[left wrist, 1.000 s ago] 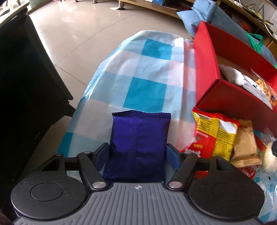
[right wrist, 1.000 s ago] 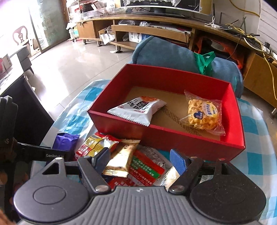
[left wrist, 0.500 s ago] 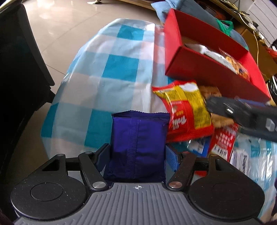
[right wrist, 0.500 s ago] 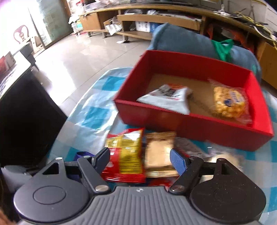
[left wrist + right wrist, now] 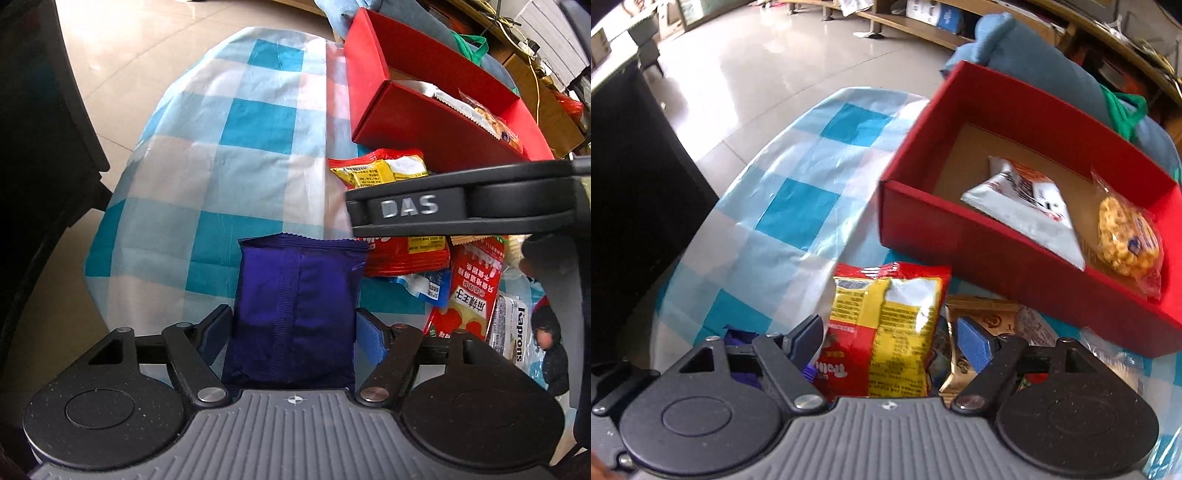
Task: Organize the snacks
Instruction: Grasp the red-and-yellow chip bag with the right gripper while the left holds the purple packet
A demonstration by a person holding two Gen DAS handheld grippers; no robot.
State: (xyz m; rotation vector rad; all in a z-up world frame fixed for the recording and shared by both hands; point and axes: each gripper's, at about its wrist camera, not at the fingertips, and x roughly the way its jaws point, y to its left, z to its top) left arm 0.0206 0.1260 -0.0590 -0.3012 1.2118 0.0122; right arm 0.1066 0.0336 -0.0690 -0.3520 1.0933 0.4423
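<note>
Purple packet sits between the left tool's opening jaws, unpressed.

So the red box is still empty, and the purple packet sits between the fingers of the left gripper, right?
Not quite. The red box is not empty: the right wrist view shows a white packet and a clear bag of yellow puffed snack lying in it. The purple packet does sit between the fingers of the left gripper.

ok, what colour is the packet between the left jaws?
Dark purple packet, plain foil with no print showing. Clearest in the left wrist view.
</note>
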